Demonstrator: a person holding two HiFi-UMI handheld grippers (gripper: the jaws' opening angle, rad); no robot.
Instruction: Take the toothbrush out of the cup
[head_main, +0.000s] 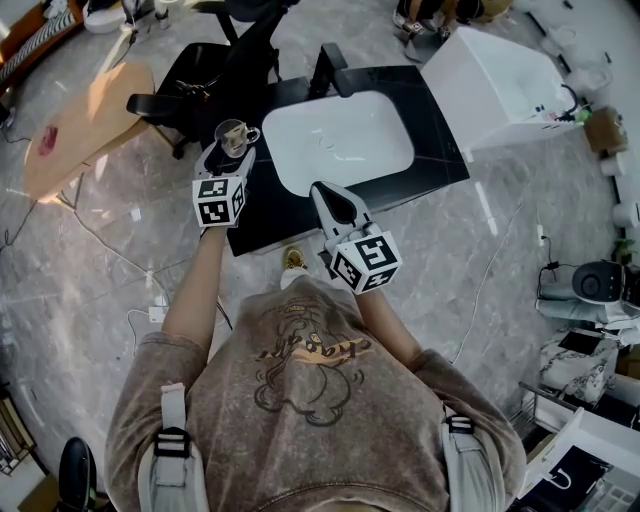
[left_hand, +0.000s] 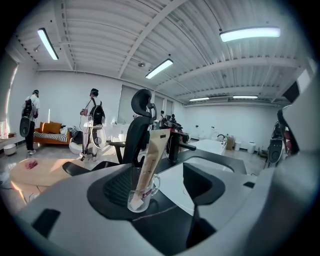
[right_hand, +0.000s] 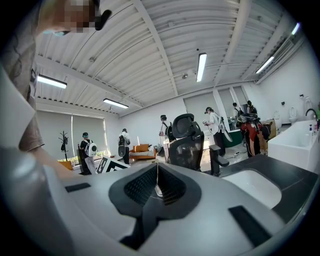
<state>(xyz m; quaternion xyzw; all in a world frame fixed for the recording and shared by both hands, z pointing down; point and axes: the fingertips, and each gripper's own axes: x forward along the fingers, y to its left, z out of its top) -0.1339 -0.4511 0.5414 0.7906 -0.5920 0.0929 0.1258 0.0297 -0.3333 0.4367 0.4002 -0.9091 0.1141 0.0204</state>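
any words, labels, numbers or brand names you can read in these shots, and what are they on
Nothing reads clearly.
Shirt print: lettering across the drawing, too blurred to read.
Tall packet in the glass cup: dark print along it, too small to read.
Left marker cube, right marker cube: square codes only, no words.

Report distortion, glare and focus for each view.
Head view: sharp, evenly lit, white basin very bright. Left gripper view: fisheye bowing, dark corners, ceiling lamp blown out, cup crisp. Right gripper view: same bowing and dark corners.
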